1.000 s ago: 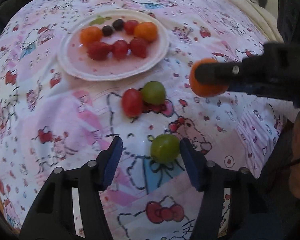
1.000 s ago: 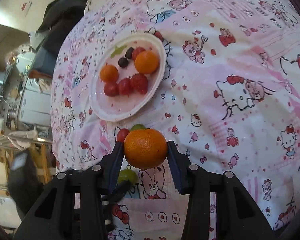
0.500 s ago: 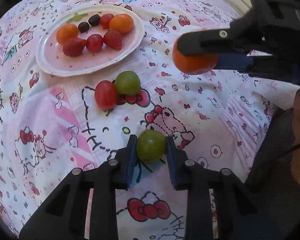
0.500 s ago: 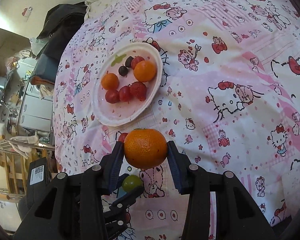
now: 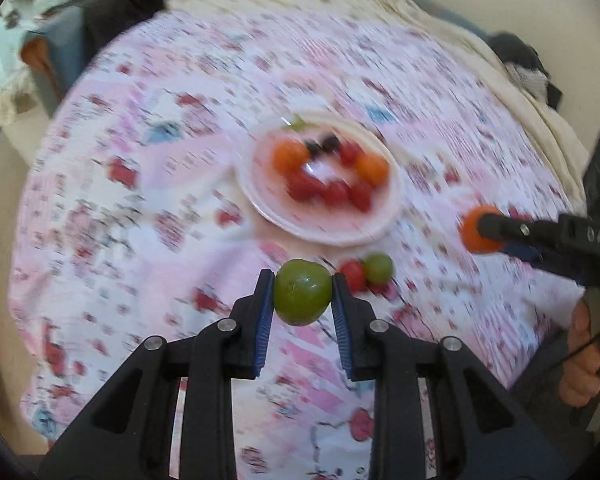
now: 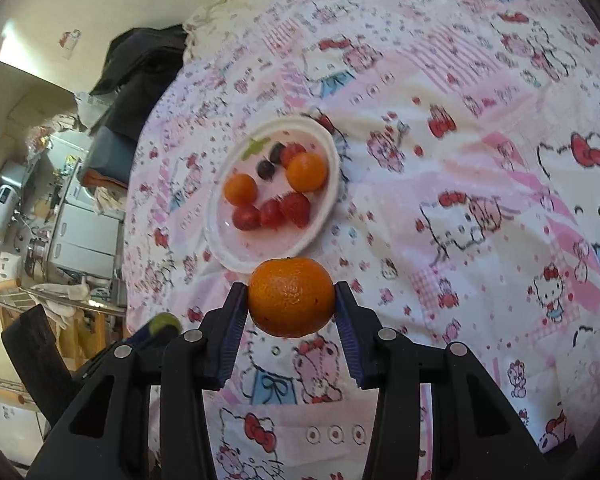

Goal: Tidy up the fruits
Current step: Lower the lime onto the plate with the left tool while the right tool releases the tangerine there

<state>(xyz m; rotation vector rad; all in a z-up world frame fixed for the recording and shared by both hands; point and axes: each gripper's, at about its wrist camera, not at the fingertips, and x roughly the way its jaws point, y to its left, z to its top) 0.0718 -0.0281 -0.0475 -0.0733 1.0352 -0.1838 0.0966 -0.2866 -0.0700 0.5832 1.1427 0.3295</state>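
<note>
While both grippers are carrying fruit above the patterned bedspread, the step in hand is looking like delivery to the white plate. The left gripper is clamping a green fruit, its jaws having just been closing onto it and now pressing on both sides, narrow. The right gripper is gripping a mandarin between jaws standing moderately apart, pads tight against the peel.

To do this well, I judge each hand should be travelling over the plate's rim at a safe height, lowering into a bare patch near the front of the plate, and parting the jaws only once the fruit is resting, since round fruit is likely to roll. The two grippers are sitting close together, so going one at a time is probably wiser.

Counting on the plate in the right wrist view: two small oranges, four red fruits, two dark berries and one green leaf-like piece. Lying on the bedspread just in front of the plate, touching each other, are one red fruit and one green one. Held fruits are numbering two
</note>
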